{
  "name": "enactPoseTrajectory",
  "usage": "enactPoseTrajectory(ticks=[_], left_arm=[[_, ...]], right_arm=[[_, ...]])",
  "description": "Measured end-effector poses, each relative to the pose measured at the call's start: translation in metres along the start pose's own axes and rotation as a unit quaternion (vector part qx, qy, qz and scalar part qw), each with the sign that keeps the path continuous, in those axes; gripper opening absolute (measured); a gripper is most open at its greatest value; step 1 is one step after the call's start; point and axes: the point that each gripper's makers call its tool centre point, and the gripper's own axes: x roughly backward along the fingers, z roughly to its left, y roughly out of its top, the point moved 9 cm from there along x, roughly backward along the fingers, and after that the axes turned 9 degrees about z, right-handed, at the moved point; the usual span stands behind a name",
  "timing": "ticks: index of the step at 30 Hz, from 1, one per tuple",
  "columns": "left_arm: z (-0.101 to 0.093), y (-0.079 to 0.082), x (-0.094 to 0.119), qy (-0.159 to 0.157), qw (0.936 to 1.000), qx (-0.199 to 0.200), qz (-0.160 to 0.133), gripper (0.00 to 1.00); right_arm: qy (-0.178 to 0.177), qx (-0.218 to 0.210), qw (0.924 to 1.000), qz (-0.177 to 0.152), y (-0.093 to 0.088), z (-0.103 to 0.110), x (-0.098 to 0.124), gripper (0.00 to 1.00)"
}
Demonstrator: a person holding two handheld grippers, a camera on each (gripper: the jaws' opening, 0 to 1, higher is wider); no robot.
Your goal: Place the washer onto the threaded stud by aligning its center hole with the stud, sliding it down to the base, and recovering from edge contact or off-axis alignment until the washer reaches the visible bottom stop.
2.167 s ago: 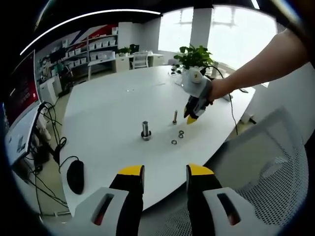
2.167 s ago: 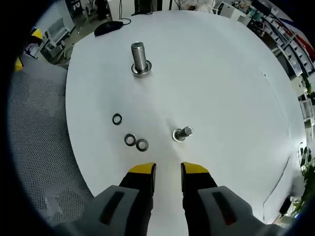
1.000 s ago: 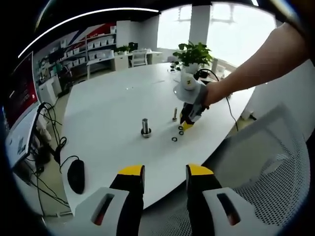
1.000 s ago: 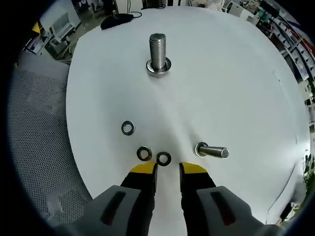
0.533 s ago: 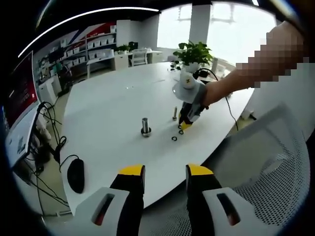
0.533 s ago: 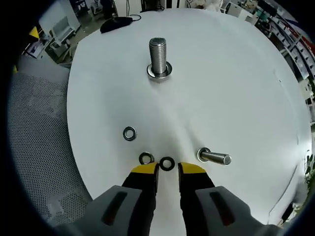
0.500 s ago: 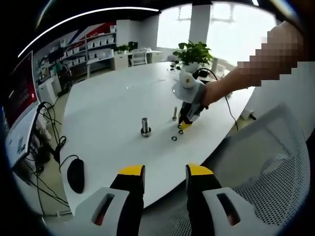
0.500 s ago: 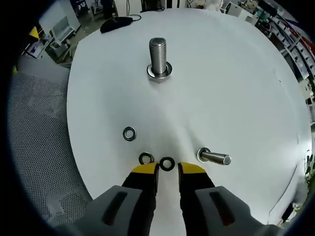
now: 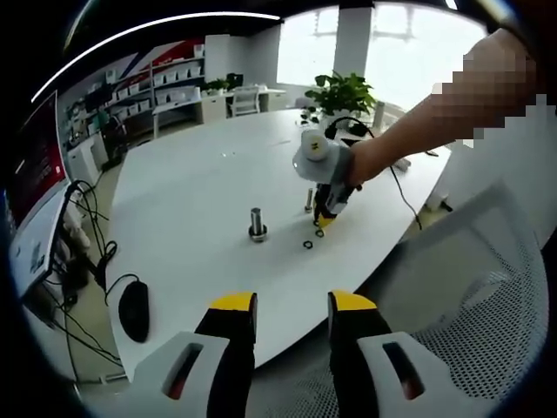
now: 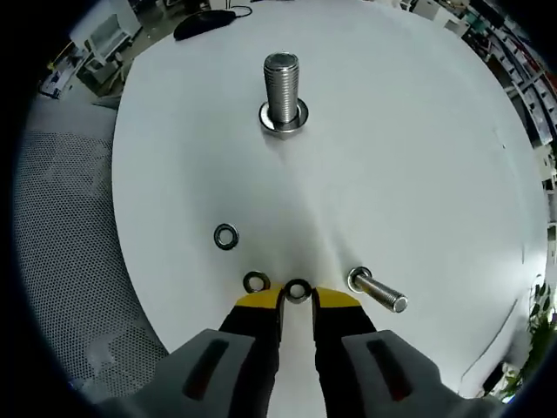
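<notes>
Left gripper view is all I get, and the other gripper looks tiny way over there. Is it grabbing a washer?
Observer: The right gripper view shows one washer lying flat between the right gripper's fingertips. I can't tell if it's pinched.
Operator: Any more washers?
Observer: Two. A second washer is right beside the first, and a third washer is farther off.
Operator: Where's the stud?
Observer: The threaded stud stands upright, straight ahead of the fingers.

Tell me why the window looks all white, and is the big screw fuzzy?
In the left gripper view, the bright window is washed out by daylight, and the round white table bulges from the fisheye lens. In the right gripper view, the tall threaded steel stud looks sharp, with its threads clear, and the small dark metal washers cast hardly any shadow.
</notes>
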Motion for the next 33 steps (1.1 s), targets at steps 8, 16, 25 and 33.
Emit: enactPoseTrajectory(ticks=[8, 16, 25, 33], left_arm=[[0.000, 0.001, -0.001, 0.000, 1.0000, -0.001, 0.000, 0.31], [0.000, 0.001, -0.001, -0.001, 1.0000, 0.001, 0.000, 0.30], [0.000, 0.001, -0.001, -0.001, 1.0000, 0.001, -0.002, 0.30], [0.000, 0.001, -0.001, -0.001, 1.0000, 0.002, 0.000, 0.30]], right_arm=[[0.004, -0.035, 0.9994, 0.005, -0.002, -0.003, 0.001, 0.16], [0.001, -0.047, 0.9989, -0.001, -0.001, -0.006, -0.004, 0.16], [-0.026, -0.087, 0.9940, -0.061, -0.012, 0.005, -0.001, 0.15], [-0.032, -0.096, 0.9915, -0.081, -0.014, 0.004, -0.005, 0.15]])
